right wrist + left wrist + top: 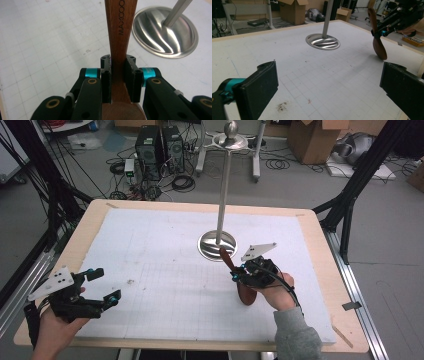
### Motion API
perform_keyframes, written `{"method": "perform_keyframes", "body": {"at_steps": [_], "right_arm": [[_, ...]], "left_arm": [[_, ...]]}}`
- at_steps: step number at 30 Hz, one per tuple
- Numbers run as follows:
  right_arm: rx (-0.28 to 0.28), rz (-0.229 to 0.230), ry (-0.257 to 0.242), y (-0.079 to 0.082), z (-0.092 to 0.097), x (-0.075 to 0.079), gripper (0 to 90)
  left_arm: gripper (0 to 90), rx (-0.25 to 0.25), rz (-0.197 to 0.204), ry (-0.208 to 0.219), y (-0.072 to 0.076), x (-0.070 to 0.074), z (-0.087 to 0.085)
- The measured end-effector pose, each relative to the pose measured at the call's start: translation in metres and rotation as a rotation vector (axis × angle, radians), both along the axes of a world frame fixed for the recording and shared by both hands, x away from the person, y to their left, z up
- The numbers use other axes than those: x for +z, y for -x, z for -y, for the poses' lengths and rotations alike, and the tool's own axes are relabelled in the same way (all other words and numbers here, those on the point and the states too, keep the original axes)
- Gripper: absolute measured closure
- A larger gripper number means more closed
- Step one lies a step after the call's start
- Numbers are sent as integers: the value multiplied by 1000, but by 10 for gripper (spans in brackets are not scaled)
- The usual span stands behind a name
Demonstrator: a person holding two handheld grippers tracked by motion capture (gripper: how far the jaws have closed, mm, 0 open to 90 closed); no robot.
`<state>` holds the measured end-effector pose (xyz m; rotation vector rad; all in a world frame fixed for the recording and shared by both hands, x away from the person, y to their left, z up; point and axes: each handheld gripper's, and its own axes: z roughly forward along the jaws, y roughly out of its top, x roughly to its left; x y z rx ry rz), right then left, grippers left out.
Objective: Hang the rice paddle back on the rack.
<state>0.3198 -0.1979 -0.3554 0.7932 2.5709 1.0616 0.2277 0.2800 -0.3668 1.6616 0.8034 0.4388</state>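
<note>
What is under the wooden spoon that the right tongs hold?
Under the wooden spoon, held by the right tongs, lies the white gridded mat. Whether its bowl touches the mat cannot be seen; the hand partly covers it.

I see a dark reddish-brown wooden spoon [239, 280], smooth and glossy, with MAXCOOK printed along its flat handle [121, 27]. It stands tilted over the white gridded mat, bowl [379, 48] down near the surface and handle end raised, just beside the round steel base of the stand, held at the neck above its bowl.
</note>
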Motion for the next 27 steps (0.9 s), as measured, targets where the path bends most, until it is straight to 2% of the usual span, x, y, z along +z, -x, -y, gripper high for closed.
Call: {"method": "perform_keyframes", "body": {"at_steps": [8,11,14,27], "right_arm": [[-7,25,-38,-1,9,9,774],[-10,53,-51,-2,13,13,774],[-24,64,-84,-2,18,18,774],[-36,79,-154,-11,29,37,775]], "left_arm": [[22,3,3,4,1,1,-1],[22,3,4,7,1,1,-2],[22,4,4,5,1,2,-2],[22,6,6,9,2,2,-3]]}}
